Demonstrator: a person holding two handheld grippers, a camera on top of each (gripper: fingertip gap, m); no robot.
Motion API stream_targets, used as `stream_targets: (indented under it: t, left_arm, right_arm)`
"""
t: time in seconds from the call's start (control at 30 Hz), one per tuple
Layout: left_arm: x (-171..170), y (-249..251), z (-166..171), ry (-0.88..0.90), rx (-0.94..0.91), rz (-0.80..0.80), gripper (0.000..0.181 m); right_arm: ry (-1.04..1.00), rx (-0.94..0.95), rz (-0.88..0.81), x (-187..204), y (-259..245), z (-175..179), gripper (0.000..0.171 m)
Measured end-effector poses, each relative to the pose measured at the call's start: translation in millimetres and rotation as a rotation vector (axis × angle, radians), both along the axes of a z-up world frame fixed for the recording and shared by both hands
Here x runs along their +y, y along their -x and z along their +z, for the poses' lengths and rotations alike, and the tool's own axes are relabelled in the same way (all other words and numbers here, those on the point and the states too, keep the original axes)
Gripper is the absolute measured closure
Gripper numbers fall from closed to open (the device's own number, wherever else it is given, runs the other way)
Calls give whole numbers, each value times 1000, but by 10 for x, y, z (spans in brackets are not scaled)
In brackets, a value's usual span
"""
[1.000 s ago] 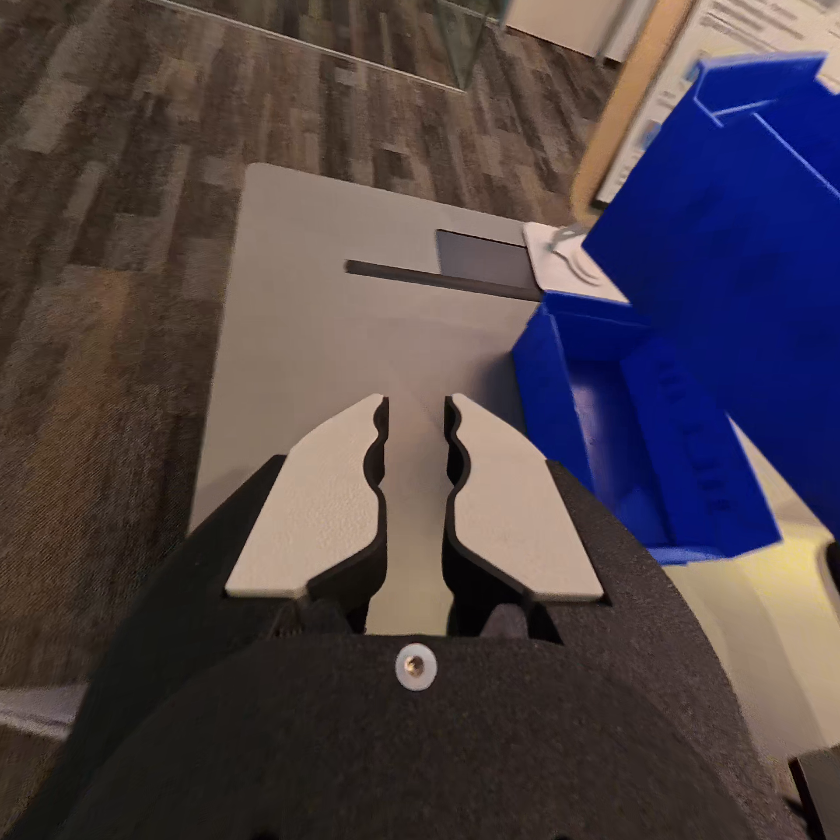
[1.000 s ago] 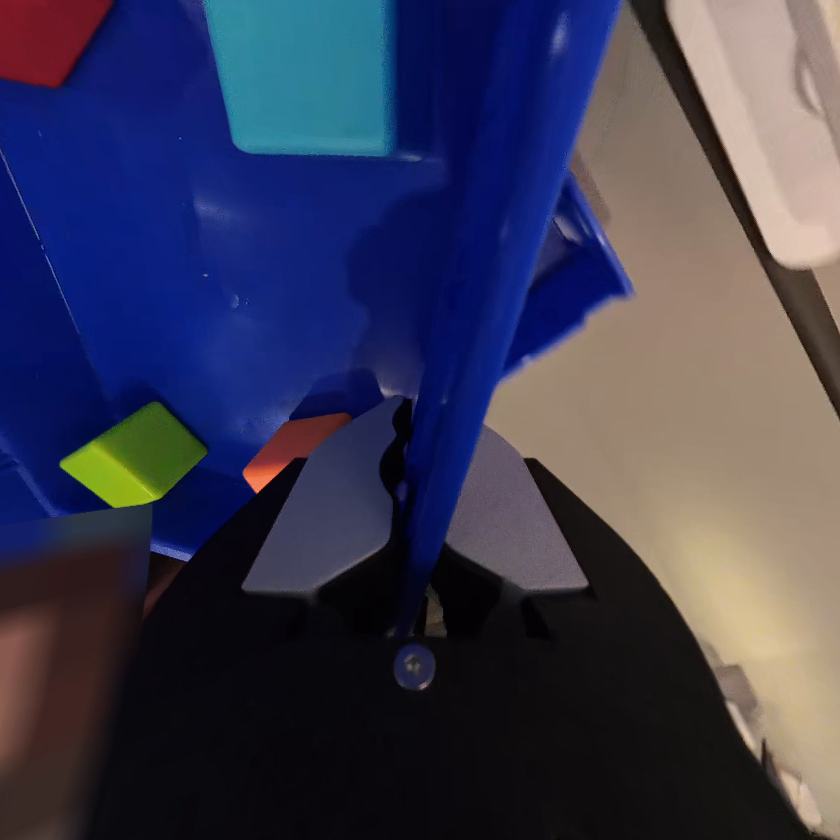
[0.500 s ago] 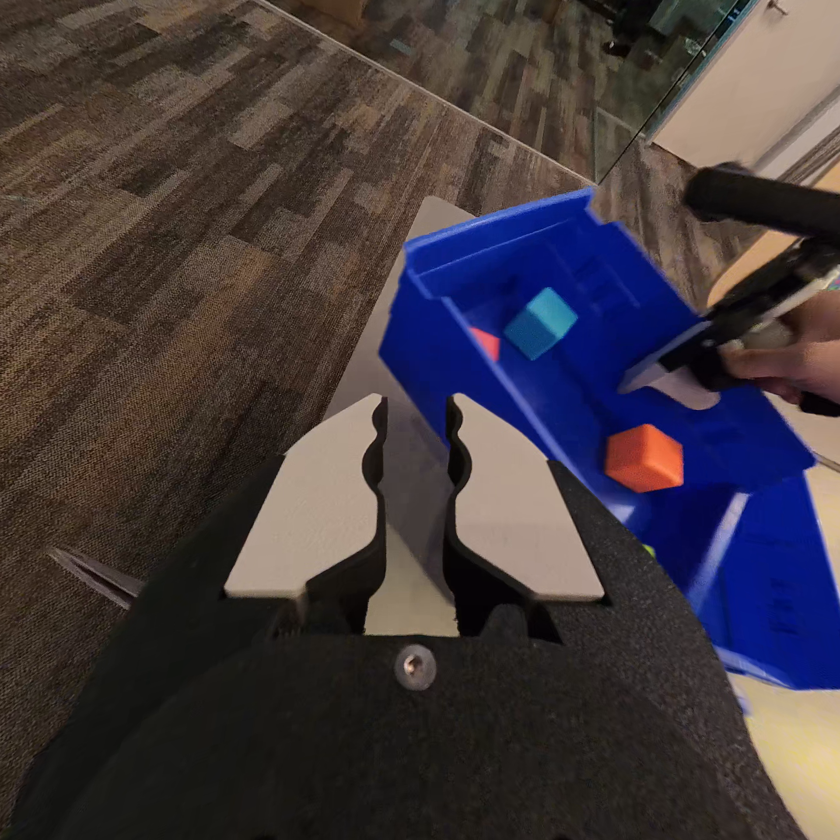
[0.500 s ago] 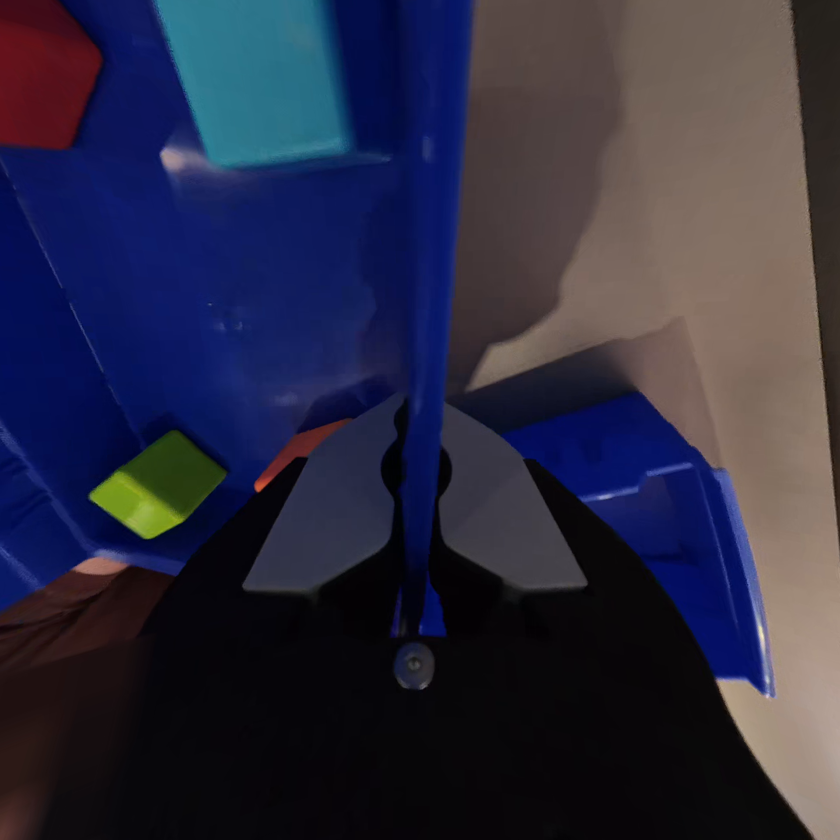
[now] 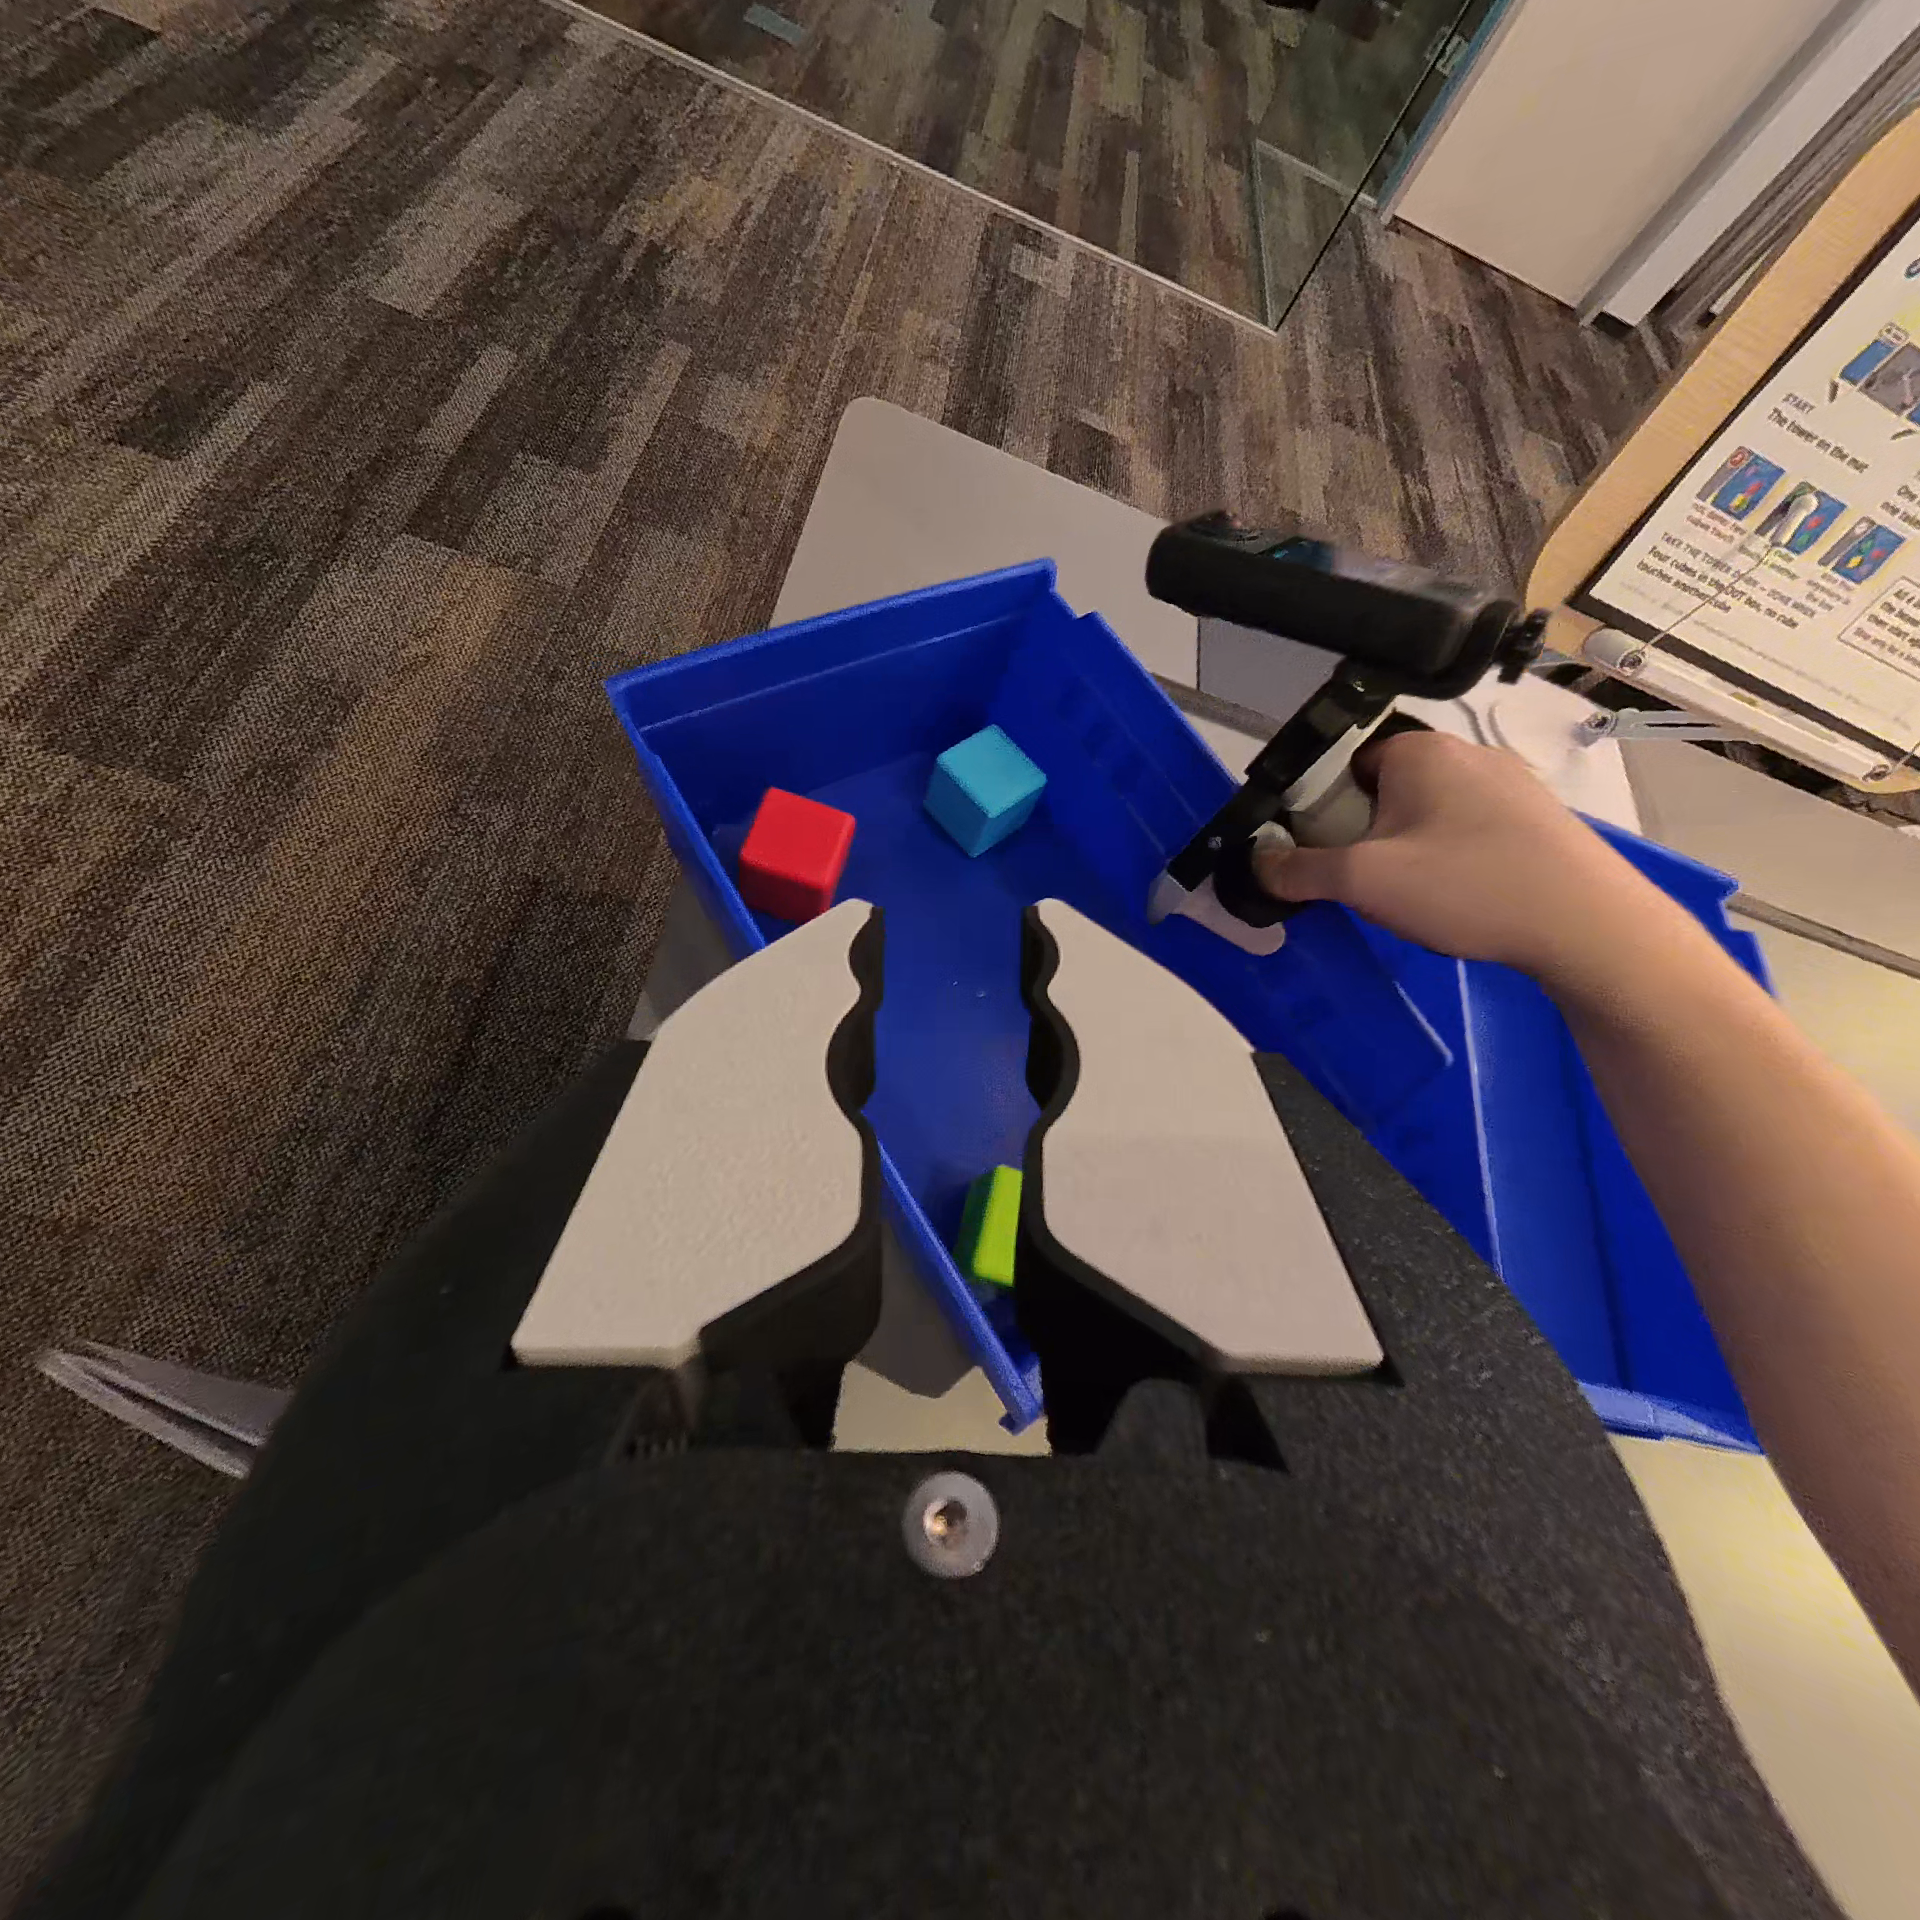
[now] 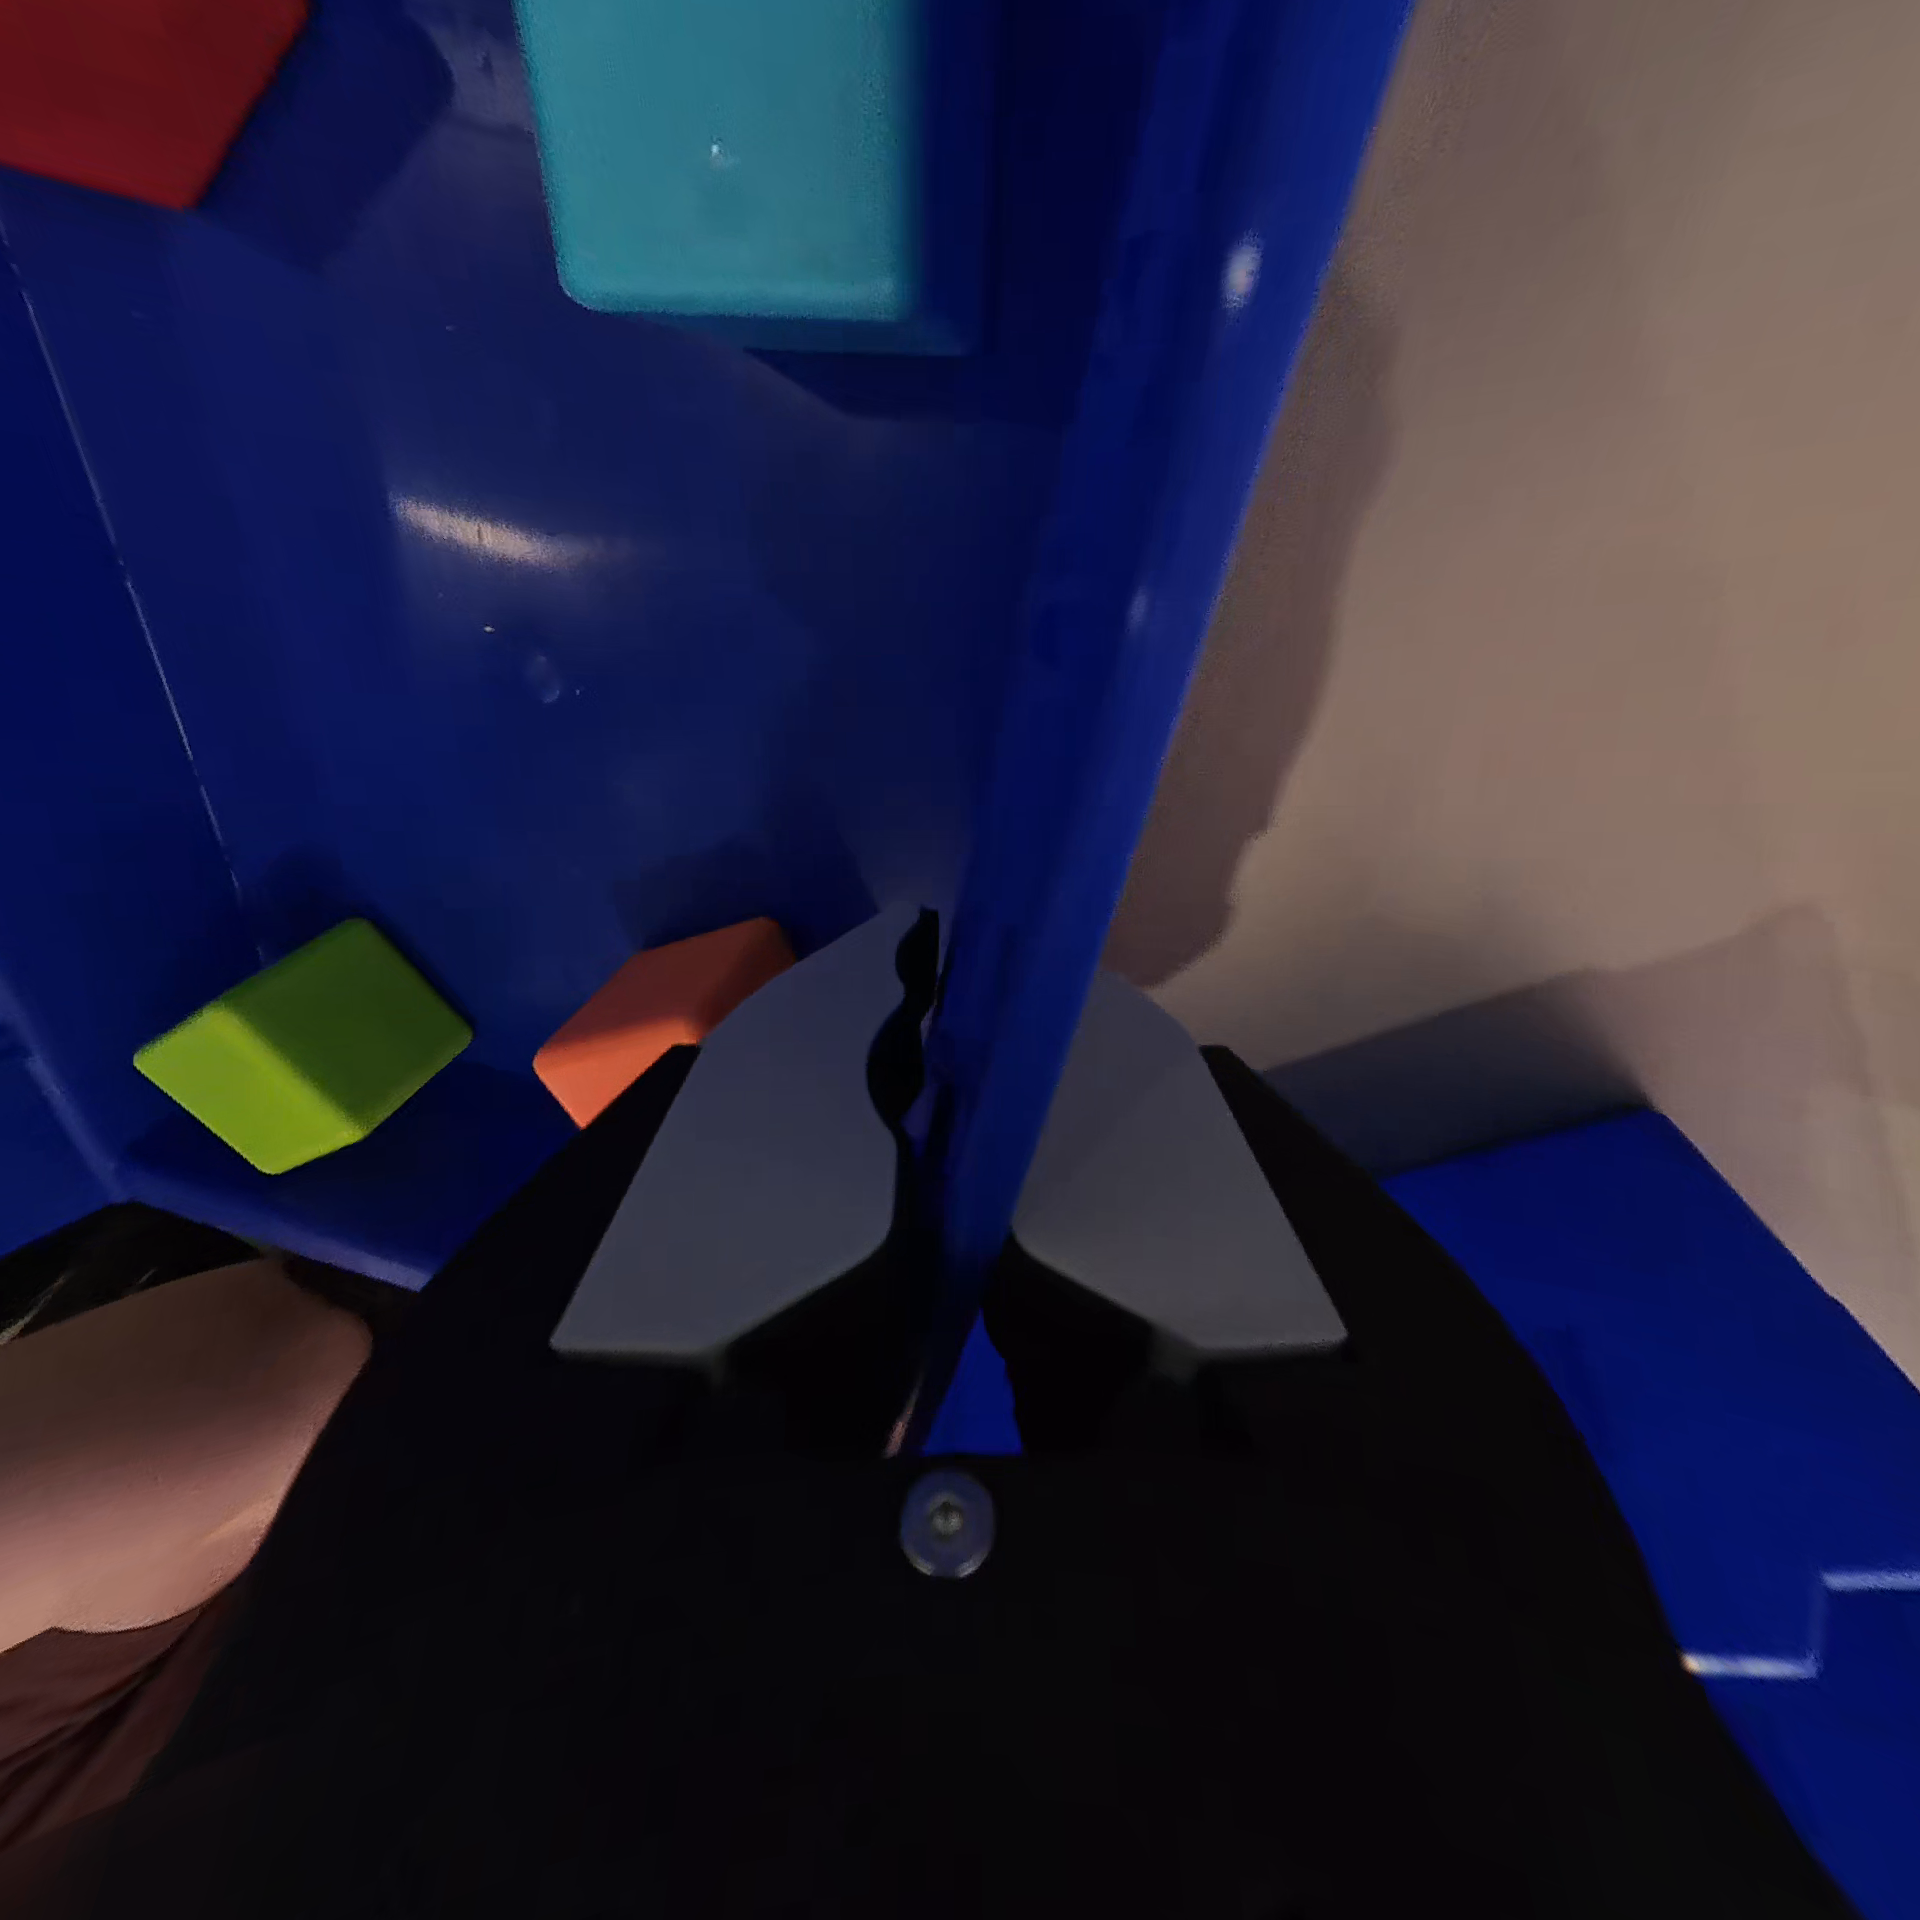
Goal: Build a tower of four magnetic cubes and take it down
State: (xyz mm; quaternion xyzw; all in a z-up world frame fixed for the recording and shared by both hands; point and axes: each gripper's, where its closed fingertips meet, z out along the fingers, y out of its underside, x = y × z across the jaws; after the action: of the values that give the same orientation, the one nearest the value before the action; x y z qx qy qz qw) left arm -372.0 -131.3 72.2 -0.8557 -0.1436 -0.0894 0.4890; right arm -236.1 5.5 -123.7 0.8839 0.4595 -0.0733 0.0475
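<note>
The blue plastic bin has been brought lower and more level, its side wall clamped by the right gripper. The red, cyan, green and orange cubes lie loose inside, so stacking is not begun. The left gripper is parted and empty above the bin.

Blue bin now lies flatter, nearer the left gripper; red cube and teal cube at 12 o'clock.
</note>
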Motion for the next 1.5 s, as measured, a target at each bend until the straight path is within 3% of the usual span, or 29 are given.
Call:
stream_targets:
  t: [0.03, 0.23, 0.37, 0.47, 0.53, 0.63, 0.73, 0.9, 0.93, 1.0, 1.1, 1.27, 1.5]
  left_arm:
    - [12, -15, -1, 3, 3, -5, 157]
    - [72, -114, 11, 12, 27, -32, 156]
    - [73, -163, 22, 12, 36, -53, 154]
    - [52, -107, -44, 34, 23, -44, 148]
    - [56, -54, -154, 71, -10, -40, 144]
    - [110, 24, -303, 106, -59, -36, 143]
    - [164, 49, -451, 149, -104, -34, 144]
    - [289, 23, -702, 242, -119, -54, 144]
    - [325, 12, -754, 258, -125, -58, 144]
    - [385, -36, -881, 303, -144, -80, 148]
    - [442, -68, -1089, 399, -150, -87, 149]
    - [487, -43, -1312, 498, -137, -61, 156]
    - [388, -84, -1312, 555, -123, -74, 158]
  right_arm:
    - [14, 10, -7, -15, -9, -32, 162]
    - [2, 111, -18, 33, -13, 89, 158]
    - [-221, 296, 23, 236, -106, 833, 156]
    - [-474, 350, -3, 351, -729, 1488, 149]
    - [-548, 264, -104, 388, -1455, 1602, 136]
    - [-611, 93, -337, 470, -2595, 1442, 124]
    - [-528, 40, -478, 350, -3206, 1035, 119]
    - [-335, 9, -543, 18, -3380, 348, 114]
    - [-284, 16, -535, -59, -3344, 242, 118]
    - [-197, 60, -521, -163, -3230, 103, 148]
    - [-195, 21, -520, -150, -3272, 51, 159]
    - [-166, 27, -504, -126, -3312, 52, 159]
    - [-145, 40, -468, -117, -3362, 9, 159]
